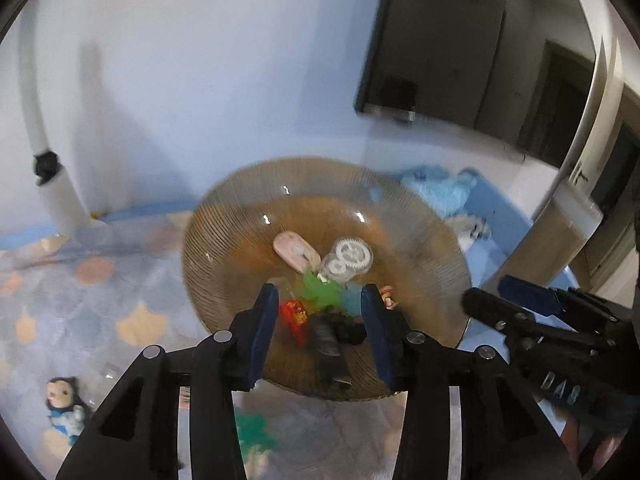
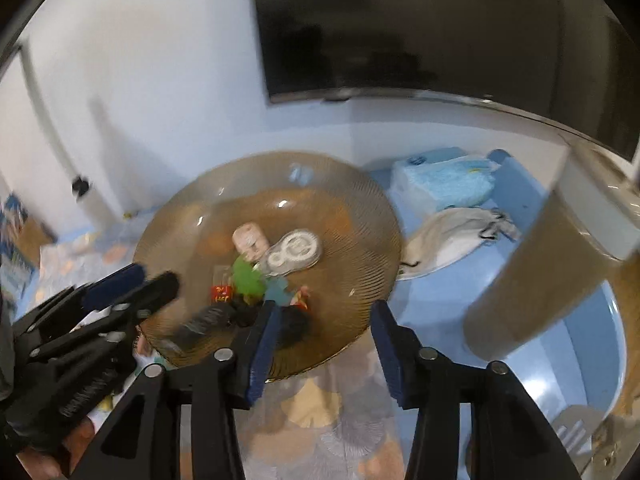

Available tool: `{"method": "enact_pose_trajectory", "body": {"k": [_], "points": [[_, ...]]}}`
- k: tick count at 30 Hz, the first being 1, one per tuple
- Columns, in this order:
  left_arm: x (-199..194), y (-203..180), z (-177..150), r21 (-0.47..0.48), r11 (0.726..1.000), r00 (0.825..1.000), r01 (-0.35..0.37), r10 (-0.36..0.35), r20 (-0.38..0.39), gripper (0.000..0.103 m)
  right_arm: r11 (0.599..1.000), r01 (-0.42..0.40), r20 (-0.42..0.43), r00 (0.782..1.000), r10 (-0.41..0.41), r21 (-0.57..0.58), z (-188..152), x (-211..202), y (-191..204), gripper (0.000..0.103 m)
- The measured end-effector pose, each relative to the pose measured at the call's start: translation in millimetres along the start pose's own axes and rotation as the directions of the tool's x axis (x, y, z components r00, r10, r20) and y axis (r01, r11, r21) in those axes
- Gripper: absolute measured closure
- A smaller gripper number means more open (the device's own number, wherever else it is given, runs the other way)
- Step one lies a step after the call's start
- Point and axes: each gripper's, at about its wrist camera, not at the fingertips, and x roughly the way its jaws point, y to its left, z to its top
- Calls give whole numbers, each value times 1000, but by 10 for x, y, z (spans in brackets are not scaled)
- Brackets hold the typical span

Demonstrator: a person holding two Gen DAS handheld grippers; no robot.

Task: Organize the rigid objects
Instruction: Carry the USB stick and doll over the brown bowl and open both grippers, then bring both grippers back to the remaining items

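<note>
A ribbed amber glass plate [image 1: 224,240] [image 2: 360,216] is held up above the floor mat. It carries small toys: a pink piece [image 1: 296,252], a clear piece with white gears [image 1: 348,260], a green figure [image 1: 320,292], a red block [image 1: 294,316] and dark pieces [image 1: 340,332]. My left gripper [image 1: 320,332] is open, its fingers straddling the plate's near rim. My right gripper [image 2: 326,340] is open too, its jaws either side of the plate's near right rim. Each gripper also shows from the side in the other view: the right gripper [image 1: 532,320] and the left gripper [image 2: 100,304].
A patterned mat [image 1: 100,300] covers the floor, with a small doll [image 1: 64,404] and a green toy [image 1: 252,428] on it. A blue tub [image 2: 520,280] holds a blue plush [image 2: 444,188] and a white cloth [image 2: 452,236]. A wall TV [image 2: 420,28] hangs behind.
</note>
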Motion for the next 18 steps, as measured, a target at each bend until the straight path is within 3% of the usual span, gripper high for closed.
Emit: {"method": "enact_pose_trajectory", "body": {"k": [6,9,14,17,18], "points": [[-742,415,105,-54,998,995,-26,31,97,60,998,-51,72,996,49,34,2,-464,31,56],[-1149,689,38,-95,994,989,-47,60,134,56,992,-124,89,989,122,17,-64,-671,258,50],[-1727,1143,-145,-164,980,972,-110,141,187,54,978,-181,115,975,192,-105,-256,-921,868,48],[-1897,1453,-366,-208,964,962,-166,205,181,44,965,-207,100,969,224,-161,-473,-900,1220,32],[-1883,1534,-473,-213,958,959,-191,228,166,43,962,-211,91,969,229,-171,-578,-851,1316,23]]}}
